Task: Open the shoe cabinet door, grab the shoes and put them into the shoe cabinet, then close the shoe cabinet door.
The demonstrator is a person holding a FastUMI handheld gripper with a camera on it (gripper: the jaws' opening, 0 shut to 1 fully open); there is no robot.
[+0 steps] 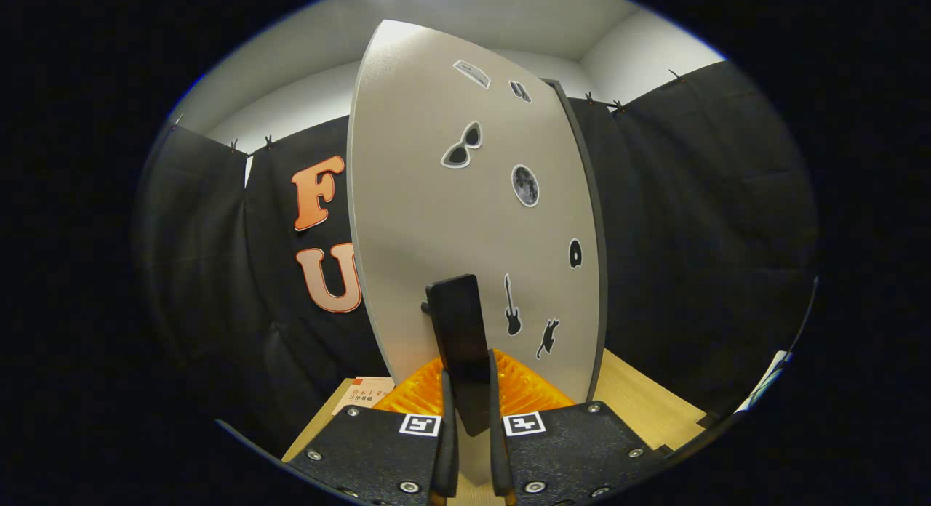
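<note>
the gripper [471, 419] is clamped on the dark handle [458, 339] at six o'clock of the cabinet door [436, 222]; the door looks stiff and light, probably swinging easily; the handle is the place to hold.

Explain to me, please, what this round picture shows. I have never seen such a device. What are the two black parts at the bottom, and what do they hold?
The picture comes from a wide-angle camera that rides on a hand-held gripper, a tool with two fingers that a person carries. It looks forward along the fingers, so the two black parts at the bottom belong to the tool itself. The two fingers are closed on a flat black door handle and press on it from both sides. The handle belongs to the pale grey cabinet door, which bears small stickers, such as sunglasses, a moon, a guitar and a cat. Below lies a light wooden table. On it, just beyond the fingers, you see an orange ribbed thing, and beside that a booklet. Black cloth hangs behind.
</note>
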